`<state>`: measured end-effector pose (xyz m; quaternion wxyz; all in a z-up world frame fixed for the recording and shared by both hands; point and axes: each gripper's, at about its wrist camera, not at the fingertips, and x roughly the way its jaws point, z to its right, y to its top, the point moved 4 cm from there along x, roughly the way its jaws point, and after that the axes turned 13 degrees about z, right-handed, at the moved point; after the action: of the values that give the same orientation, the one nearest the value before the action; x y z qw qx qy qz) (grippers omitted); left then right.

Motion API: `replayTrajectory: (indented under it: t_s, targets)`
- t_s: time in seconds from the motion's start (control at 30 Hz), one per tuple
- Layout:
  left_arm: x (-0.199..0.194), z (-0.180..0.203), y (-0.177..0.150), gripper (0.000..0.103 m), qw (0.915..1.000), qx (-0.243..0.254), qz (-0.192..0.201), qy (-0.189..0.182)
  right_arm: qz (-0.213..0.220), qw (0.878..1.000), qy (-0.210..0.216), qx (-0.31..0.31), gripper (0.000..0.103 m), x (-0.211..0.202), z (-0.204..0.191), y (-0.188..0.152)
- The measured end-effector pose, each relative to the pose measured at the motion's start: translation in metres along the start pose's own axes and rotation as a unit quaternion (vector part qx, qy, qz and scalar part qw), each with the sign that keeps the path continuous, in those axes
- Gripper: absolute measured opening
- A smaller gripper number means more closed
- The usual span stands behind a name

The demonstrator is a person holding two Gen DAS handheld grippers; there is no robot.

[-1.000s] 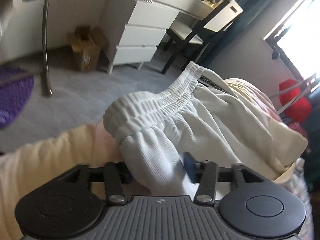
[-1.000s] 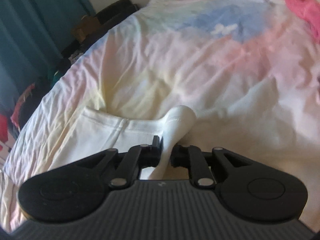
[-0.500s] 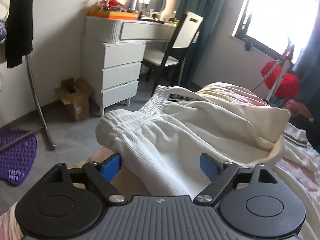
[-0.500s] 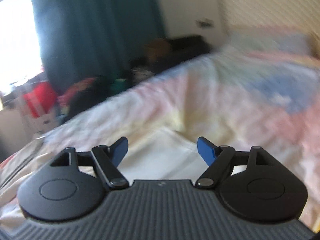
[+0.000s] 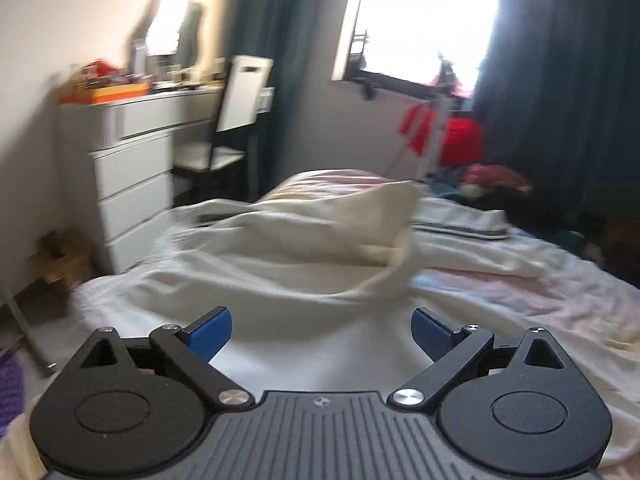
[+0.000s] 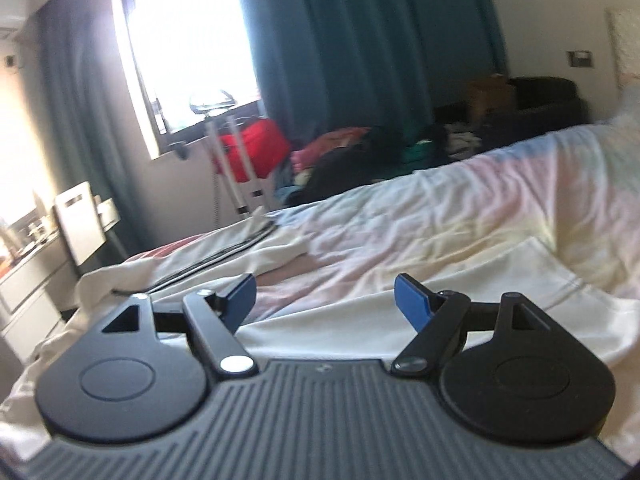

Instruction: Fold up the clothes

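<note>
White shorts (image 5: 280,276) lie rumpled on the pastel bedspread (image 5: 552,292), one cream flap (image 5: 360,220) standing up behind them. My left gripper (image 5: 321,330) hovers just above the near part of the shorts, open, nothing between its blue pads. In the right wrist view the shorts (image 6: 460,292) spread flat on the bedspread (image 6: 440,208) under and past my right gripper (image 6: 325,294), which is open and holds nothing. A second white garment with dark trim (image 5: 460,226) lies farther back on the bed; in the right view this garment (image 6: 208,258) sits left of the gripper.
A white chest of drawers (image 5: 124,184) and a chair (image 5: 224,136) stand left of the bed. Dark curtains (image 6: 360,40) flank a bright window (image 5: 424,20). A red bag (image 6: 256,148) and a pile of clothes (image 6: 360,148) sit beyond the bed's far side.
Both grippers let go of the white shorts, opened and lifted away. The shorts dropped onto the bed. Both views swung up toward the window side of the room.
</note>
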<state>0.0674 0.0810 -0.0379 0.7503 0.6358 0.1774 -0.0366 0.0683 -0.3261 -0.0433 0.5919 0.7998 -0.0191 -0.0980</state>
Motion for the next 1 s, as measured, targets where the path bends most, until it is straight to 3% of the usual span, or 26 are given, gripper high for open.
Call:
replayTrajectory:
  t_s: [0.23, 0.5, 0.8, 1.0]
  targets:
    - [0.020, 0.058, -0.001, 0.098, 0.9975, 0.038, 0.023, -0.055, 0.006, 1.000, 0.027, -0.005, 0.078, 0.003, -0.014, -0.007]
    - [0.042, 0.124, -0.003, 0.098, 0.9886, 0.080, 0.048, -0.118, 0.010, 0.999, 0.040, 0.002, 0.078, 0.009, -0.019, -0.018]
    - [0.063, 0.101, -0.034, 0.098, 0.9918, 0.042, 0.014, -0.120, -0.057, 0.992, 0.089, 0.071, 0.079, 0.060, -0.029, -0.047]
    - [0.067, 0.103, -0.049, 0.098, 0.9904, 0.057, 0.006, -0.126, -0.119, 0.974, 0.094, 0.170, 0.076, 0.159, -0.032, -0.075]
